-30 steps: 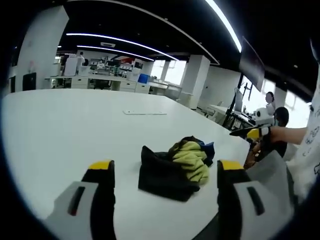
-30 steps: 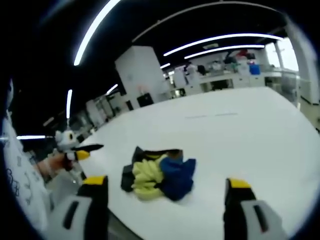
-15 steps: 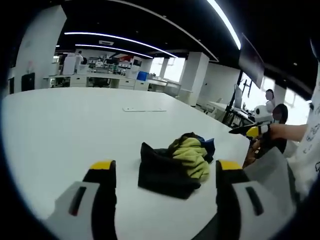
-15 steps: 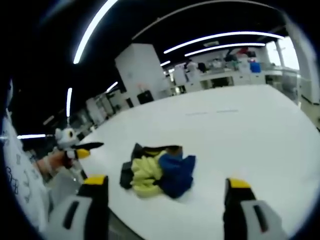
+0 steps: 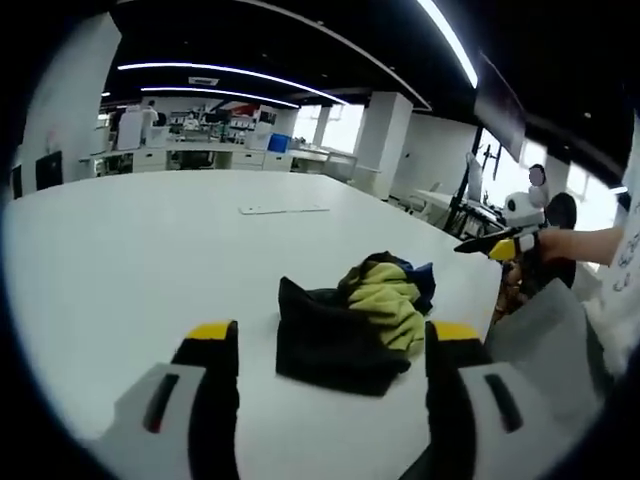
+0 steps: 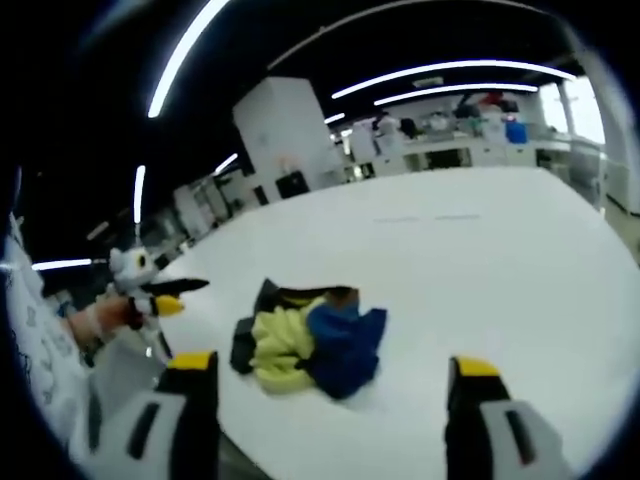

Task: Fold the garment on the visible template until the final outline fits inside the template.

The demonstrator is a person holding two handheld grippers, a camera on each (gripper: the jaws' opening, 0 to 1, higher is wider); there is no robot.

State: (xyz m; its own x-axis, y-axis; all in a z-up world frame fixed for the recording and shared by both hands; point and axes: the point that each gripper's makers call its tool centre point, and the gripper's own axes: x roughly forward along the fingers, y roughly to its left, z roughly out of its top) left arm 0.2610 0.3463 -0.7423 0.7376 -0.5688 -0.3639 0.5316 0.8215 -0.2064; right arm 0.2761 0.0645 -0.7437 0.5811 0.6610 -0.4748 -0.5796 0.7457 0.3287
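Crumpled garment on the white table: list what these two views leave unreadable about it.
- Crumpled black, yellow-green and blue garment: bunched, so its own folds hide its type and full outline in both views.
- Template: faint thin outline far off on the white table; too small to confirm in the left gripper view.
- Garment's underside: hidden against the table.

Readable text: none could be read in either view.
Shirt (image 6: 40,370): bore small dark marks, too blurred to read.
Garment (image 5: 350,320): showed no label or brand.
Table (image 5: 150,250): showed no readable sign or number.
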